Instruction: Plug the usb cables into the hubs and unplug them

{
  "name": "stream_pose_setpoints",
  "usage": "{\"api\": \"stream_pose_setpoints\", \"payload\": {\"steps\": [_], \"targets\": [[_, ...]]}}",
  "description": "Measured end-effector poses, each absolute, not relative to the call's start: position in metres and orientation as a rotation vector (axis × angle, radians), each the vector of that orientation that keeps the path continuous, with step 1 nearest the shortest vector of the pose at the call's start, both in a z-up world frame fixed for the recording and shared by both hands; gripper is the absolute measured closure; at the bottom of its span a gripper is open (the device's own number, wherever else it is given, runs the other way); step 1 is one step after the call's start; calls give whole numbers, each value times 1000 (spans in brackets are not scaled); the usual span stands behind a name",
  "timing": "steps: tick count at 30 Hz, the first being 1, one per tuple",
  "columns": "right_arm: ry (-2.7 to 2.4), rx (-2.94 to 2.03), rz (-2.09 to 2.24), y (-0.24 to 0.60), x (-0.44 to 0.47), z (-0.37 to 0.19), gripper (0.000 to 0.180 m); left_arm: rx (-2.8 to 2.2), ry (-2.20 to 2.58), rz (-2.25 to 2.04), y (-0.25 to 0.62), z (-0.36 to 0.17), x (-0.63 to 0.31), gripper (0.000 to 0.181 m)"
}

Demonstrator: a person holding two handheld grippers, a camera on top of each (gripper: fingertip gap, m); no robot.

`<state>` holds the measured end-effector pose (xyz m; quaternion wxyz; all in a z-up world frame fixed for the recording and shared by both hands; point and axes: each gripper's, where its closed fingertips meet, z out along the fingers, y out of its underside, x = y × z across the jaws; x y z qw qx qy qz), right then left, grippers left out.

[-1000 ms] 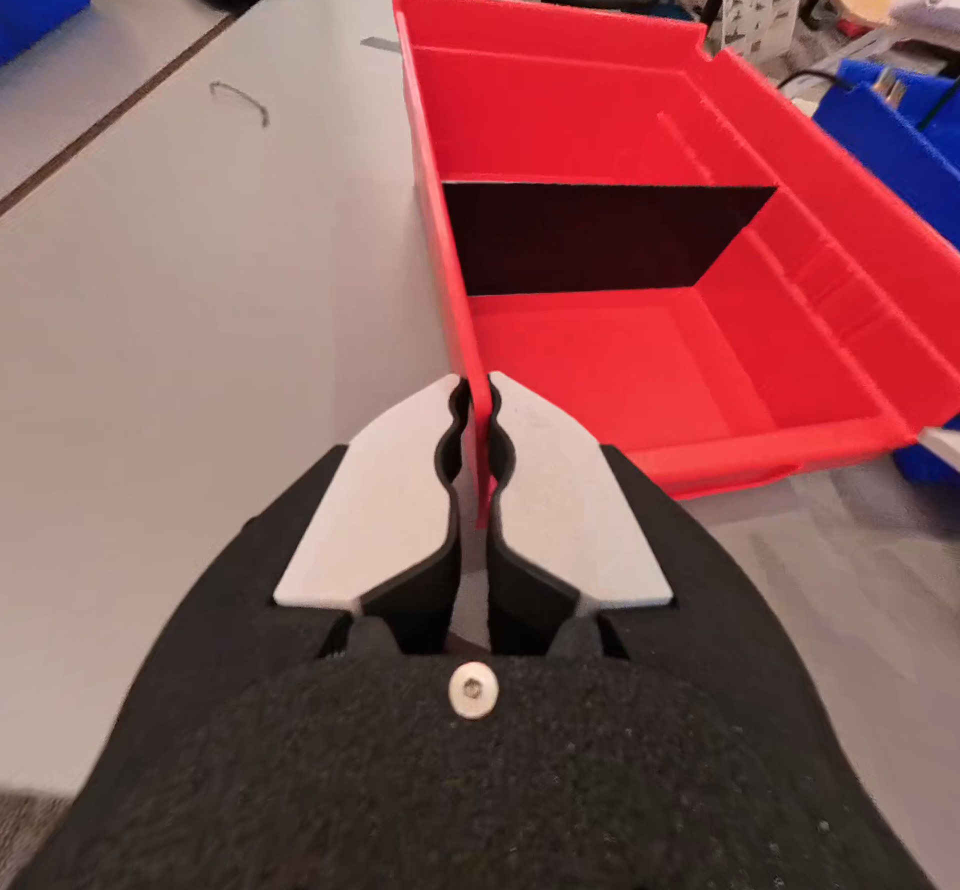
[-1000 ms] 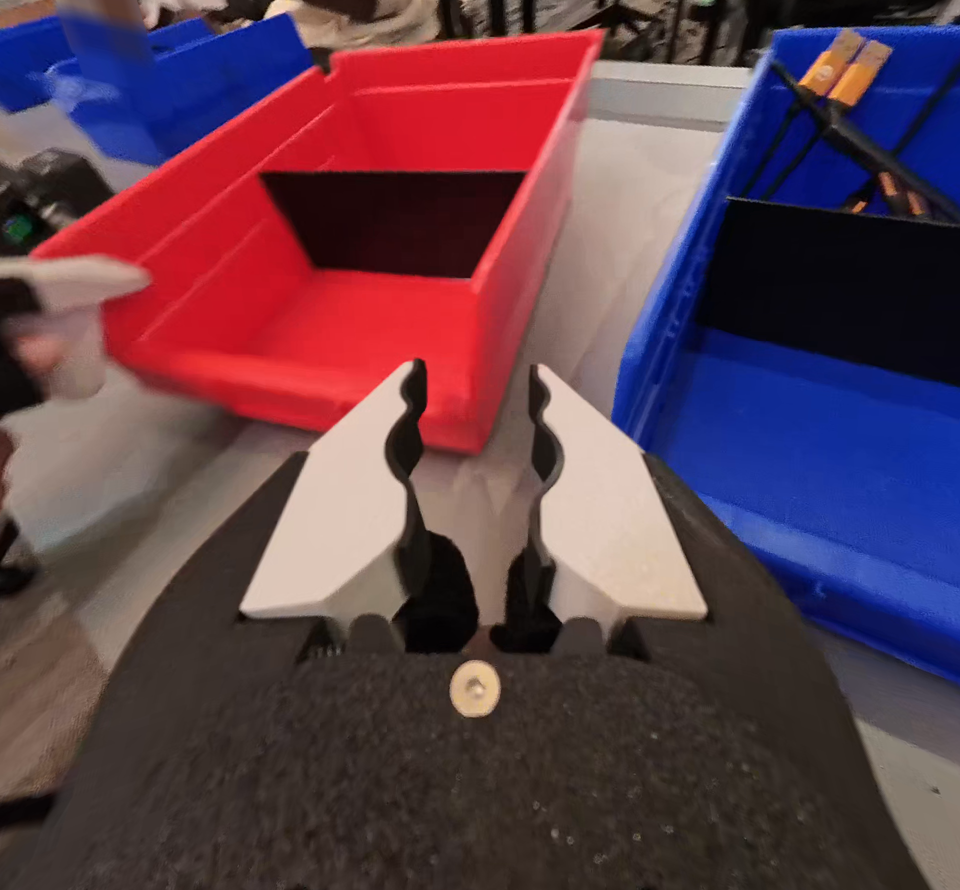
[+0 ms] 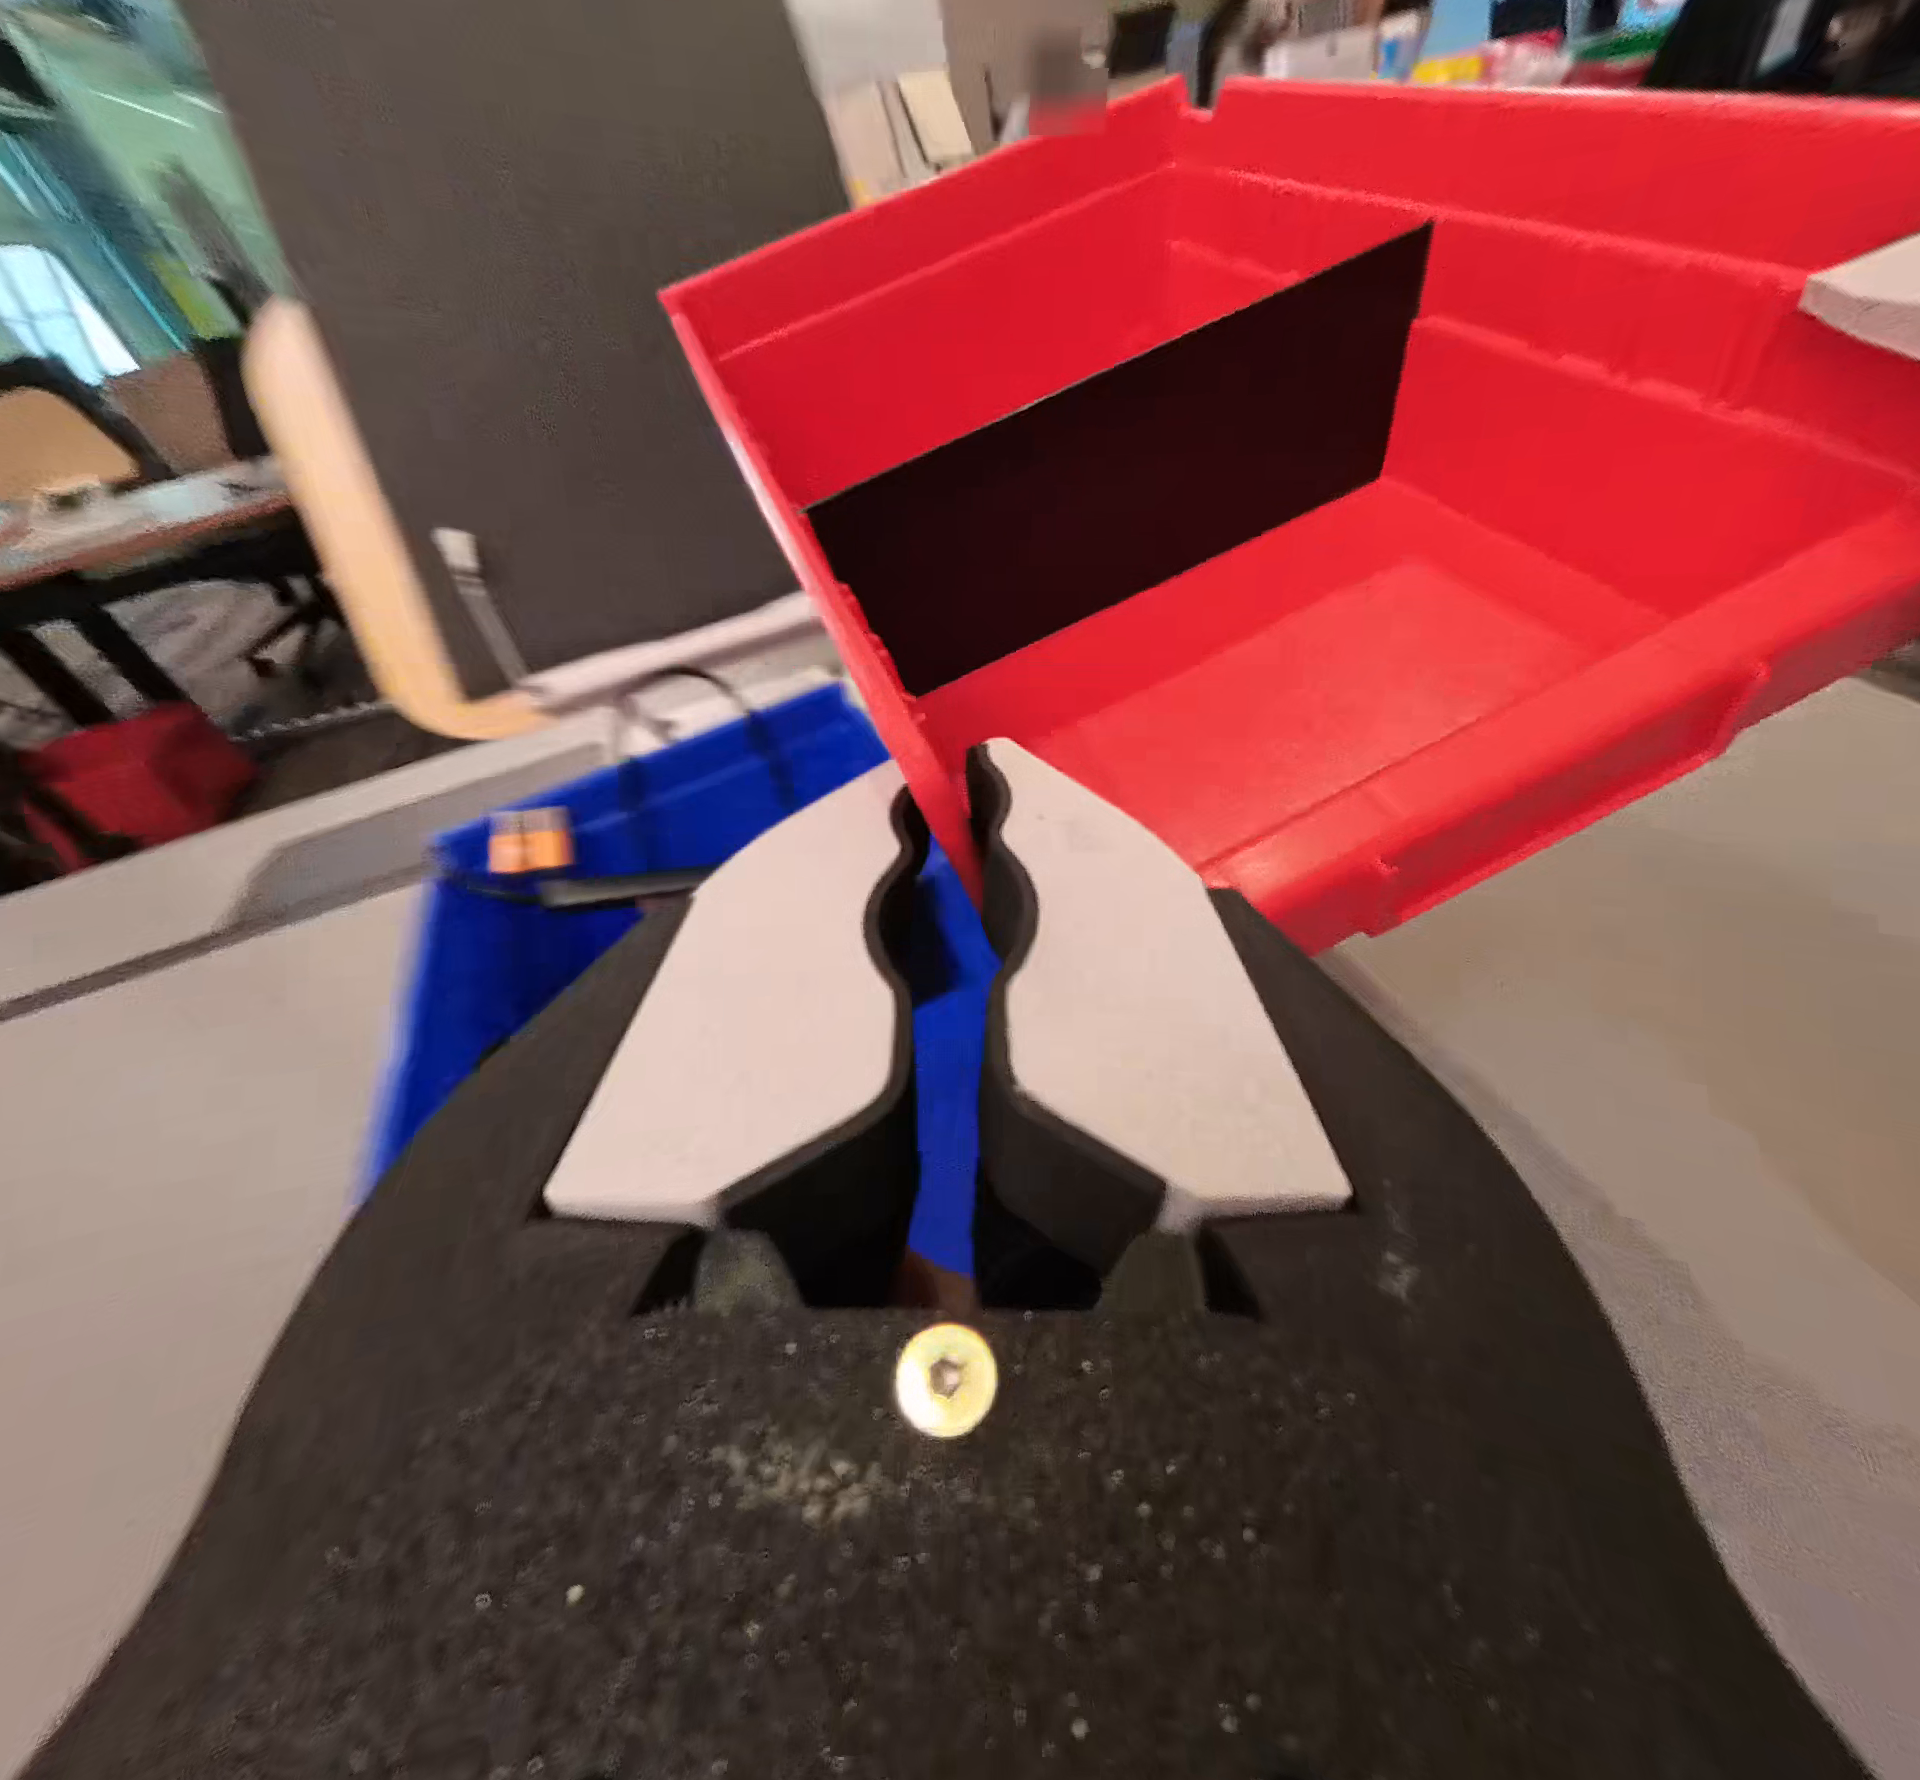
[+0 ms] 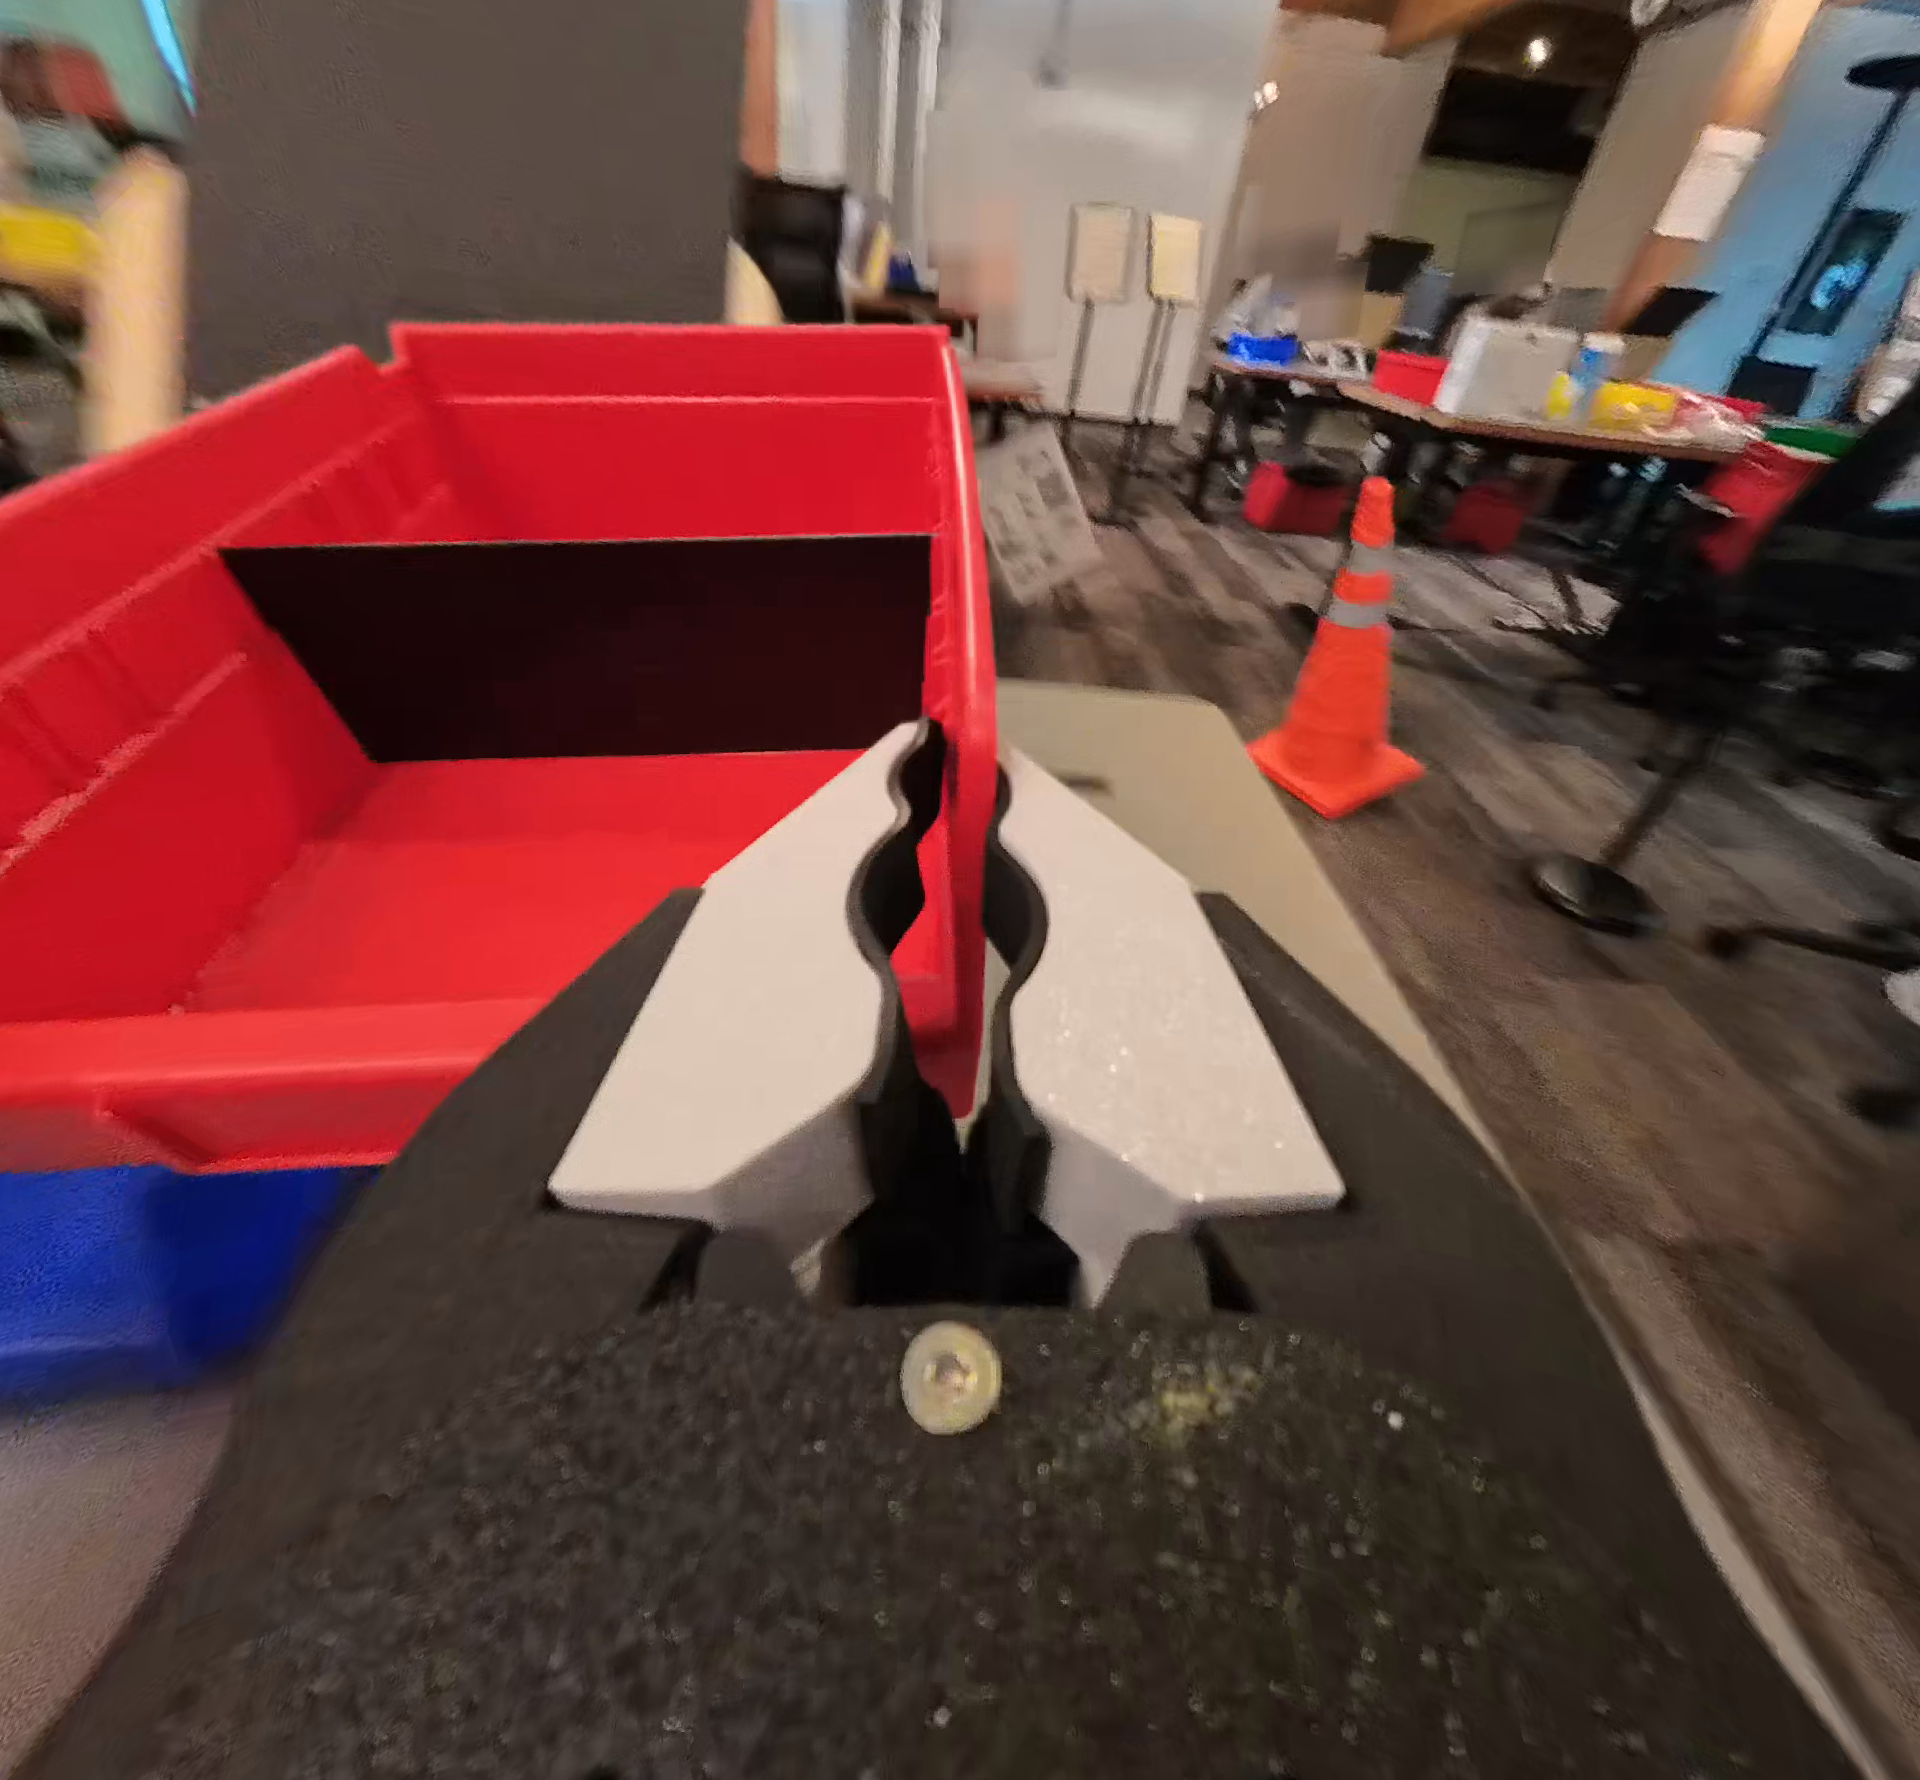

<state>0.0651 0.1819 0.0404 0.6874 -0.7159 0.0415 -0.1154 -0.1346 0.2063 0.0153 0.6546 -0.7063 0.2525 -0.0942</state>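
Observation:
A red bin [image 3: 1558,172] with a black divider [image 3: 1122,452] hangs tilted above the table, held from both sides. My left gripper [image 3: 951,774] is shut on its left wall. My right gripper [image 4: 961,754] is shut on the right wall of the red bin [image 4: 675,452]; one of its fingers [image 3: 1870,296] shows at the left wrist view's right edge. The bin's compartments look empty. Below it a blue bin [image 3: 499,982] holds black cables with an orange plug [image 3: 530,839]. The blue bin also shows in the right wrist view [image 4: 125,1263]. No hub is in view.
The grey table [image 3: 1610,1055] lies under both bins; its far edge [image 4: 1143,764] shows in the right wrist view. On the floor beyond are an orange traffic cone [image 4: 1340,681], chairs and other tables. A grey pillar [image 3: 499,224] stands behind. Spacing between my two grippers at the tips: around 20 cm.
The right gripper has shut on the red bin's right wall. Both grippers have lifted the bin off the table and swung it over the blue bin, tilted.

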Motion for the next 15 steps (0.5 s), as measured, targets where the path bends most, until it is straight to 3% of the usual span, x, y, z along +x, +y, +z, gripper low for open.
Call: {"api": "stream_pose_setpoints", "payload": {"steps": [7,15], "targets": [[167,-1788,-215,187,177,-86,178,-1737,638,-212,222,-82,-17,175],[283,-1913,-164,193,201,-129,176,-1813,726,-243,223,-127,8,172]]}}
